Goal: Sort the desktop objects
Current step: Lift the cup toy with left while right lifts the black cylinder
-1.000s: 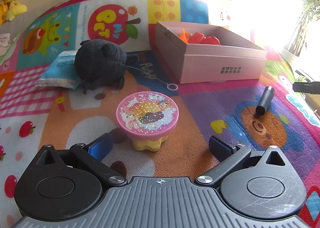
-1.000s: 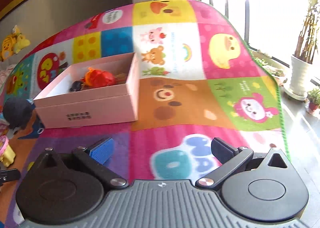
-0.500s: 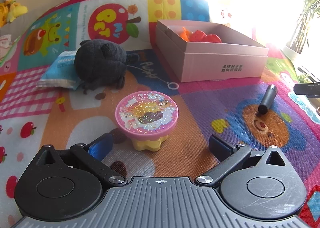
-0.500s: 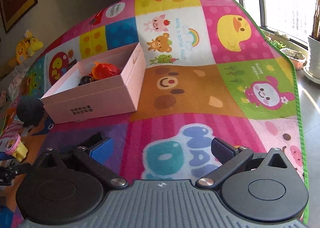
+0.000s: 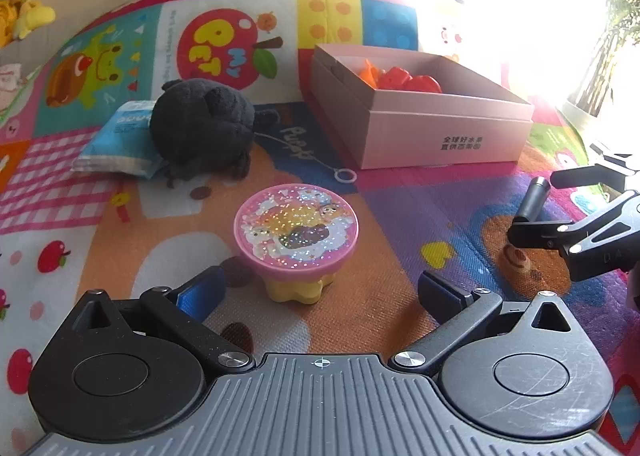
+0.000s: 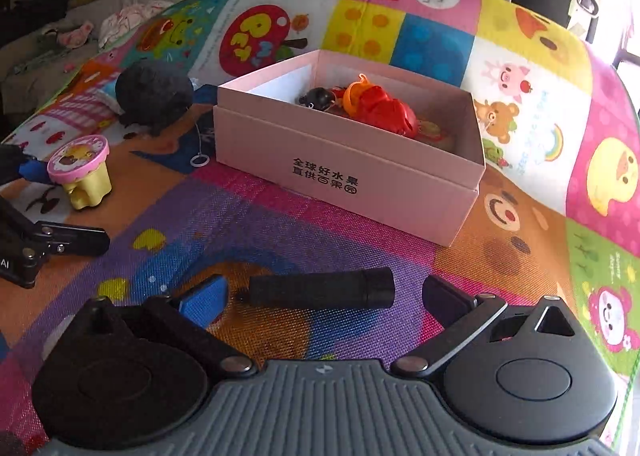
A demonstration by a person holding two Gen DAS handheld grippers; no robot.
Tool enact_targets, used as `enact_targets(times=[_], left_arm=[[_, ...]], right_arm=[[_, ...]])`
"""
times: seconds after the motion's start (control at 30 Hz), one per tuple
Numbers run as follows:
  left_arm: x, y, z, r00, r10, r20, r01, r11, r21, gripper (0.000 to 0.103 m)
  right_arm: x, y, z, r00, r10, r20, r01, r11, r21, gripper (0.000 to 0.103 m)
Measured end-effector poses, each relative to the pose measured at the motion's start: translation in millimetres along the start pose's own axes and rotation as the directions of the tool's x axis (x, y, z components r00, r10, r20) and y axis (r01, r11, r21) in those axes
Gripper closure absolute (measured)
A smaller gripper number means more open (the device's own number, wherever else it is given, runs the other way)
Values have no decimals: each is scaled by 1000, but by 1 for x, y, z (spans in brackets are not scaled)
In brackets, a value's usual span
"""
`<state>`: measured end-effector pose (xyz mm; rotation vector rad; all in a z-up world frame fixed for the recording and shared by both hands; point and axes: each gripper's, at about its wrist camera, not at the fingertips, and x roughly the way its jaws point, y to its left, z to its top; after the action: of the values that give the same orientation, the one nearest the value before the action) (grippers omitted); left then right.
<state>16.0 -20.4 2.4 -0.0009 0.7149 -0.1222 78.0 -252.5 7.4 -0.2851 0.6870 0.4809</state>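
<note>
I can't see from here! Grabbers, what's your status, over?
Left gripper open, facing pink-lidded toy. Right gripper open, black tube lying crosswise between its fingers, not gripped. Pink box open beyond, path clear.

Bare mat [image 6: 248,215] lies between the box [image 6: 344,171] and the black tube [image 6: 320,290]. The pink-lidded toy [image 5: 296,232] stands between the left gripper's [image 5: 318,290] spread fingers; the plush [image 5: 204,127] blocks beyond.

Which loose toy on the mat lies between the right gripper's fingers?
The black tube, lying sideways between the open right gripper; the pink-topped toy and black plush lie farther off.
</note>
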Motion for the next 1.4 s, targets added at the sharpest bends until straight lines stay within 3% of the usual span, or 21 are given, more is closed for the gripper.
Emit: enact_targets(times=[0.2, 0.4, 0.63, 0.73, 0.83, 0.9, 1.0, 1.13, 1.27, 1.4], left_arm=[[0, 2, 0, 1000, -1, 9, 1, 1000, -10, 0], [-11, 10, 1, 994, 70, 83, -64, 995, -73, 0], [-5, -6, 9, 989, 92, 112, -95, 995, 25, 3], [3, -7, 12, 993, 89, 82, -91, 996, 24, 26], [7, -2, 12, 994, 83, 65, -83, 997, -5, 31], [5, 0, 10, 995, 75, 68, -74, 997, -11, 43], [-1, 0, 8, 996, 53, 66, -53, 999, -5, 43], [-14, -6, -1, 998, 23, 63, -25, 999, 24, 43], [-26, -13, -10, 999, -8, 43, 6, 999, 46, 43], [-41, -21, -16, 999, -37, 37, 33, 996, 84, 43]], right_arm=[[-11, 2, -6, 997, 65, 36, -67, 997, 45, 28], [-23, 16, -6, 990, 137, 32, -139, 988, 67, 28], [-25, 35, -19, 991, 134, 4, -134, 990, 36, 22], [-24, 38, -19, 994, 113, 3, -113, 993, 26, 16], [-23, 35, -19, 994, 108, -2, -108, 993, 41, 12], [-22, 34, -19, 995, 103, -6, -103, 994, 47, 9], [-22, 36, -19, 995, 96, -9, -95, 995, 41, 9], [-24, 38, -19, 994, 109, -3, -109, 993, 34, 10], [-26, 37, -18, 994, 107, 0, -107, 993, 45, 26], [-37, 39, -16, 992, 125, -5, -125, 991, 39, 28]])
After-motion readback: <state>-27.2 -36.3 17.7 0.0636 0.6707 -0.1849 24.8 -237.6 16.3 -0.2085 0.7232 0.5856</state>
